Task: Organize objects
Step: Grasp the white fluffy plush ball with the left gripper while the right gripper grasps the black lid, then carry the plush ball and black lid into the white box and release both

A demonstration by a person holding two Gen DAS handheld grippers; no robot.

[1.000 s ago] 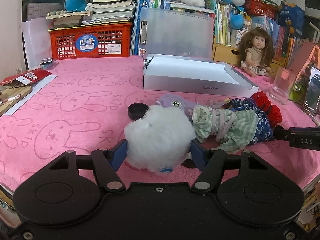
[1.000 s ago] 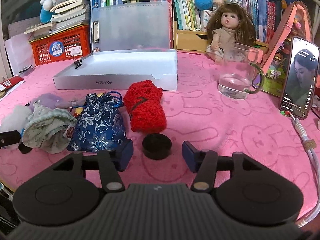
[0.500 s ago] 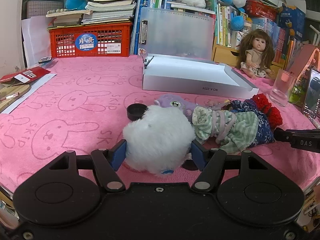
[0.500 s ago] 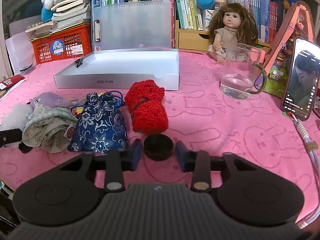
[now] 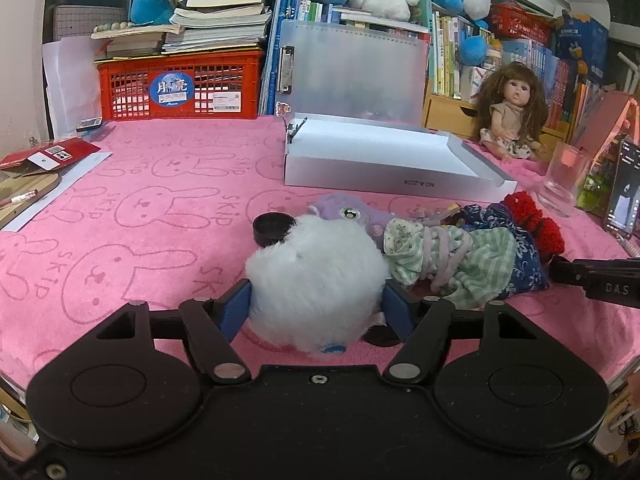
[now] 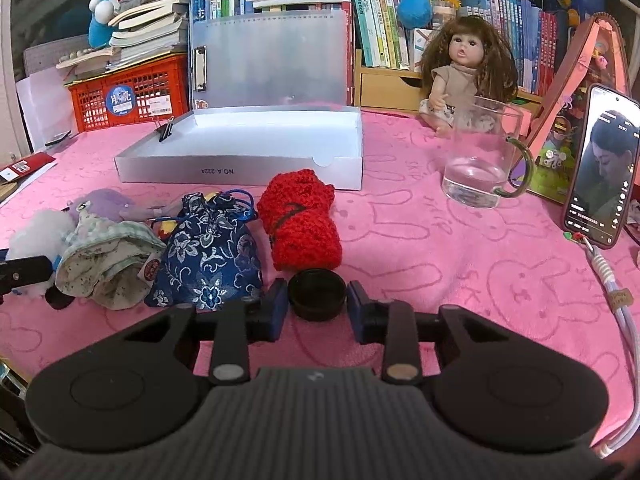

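My left gripper [image 5: 316,308] is shut on a white fluffy ball [image 5: 316,280] that rests on the pink towel. Next to it lie a purple plush [image 5: 348,216], a green checked pouch [image 5: 448,260], a blue floral pouch [image 6: 208,256] and a red knitted roll [image 6: 300,220]. My right gripper [image 6: 317,312] is shut on a black round lid [image 6: 317,294] in front of the red roll. A second black lid [image 5: 272,228] lies behind the white ball. An open white box [image 6: 256,152] stands behind the row.
A glass mug with water [image 6: 480,160], a propped phone [image 6: 600,168] with its cable and a doll [image 6: 464,72] stand at the right. A red crate [image 5: 180,84] with books, and bookshelves, line the back. Papers [image 5: 44,160] lie at the left edge.
My right gripper's jaws have closed from wide open onto the black lid. My left gripper has stayed shut on the white ball with almost no movement.
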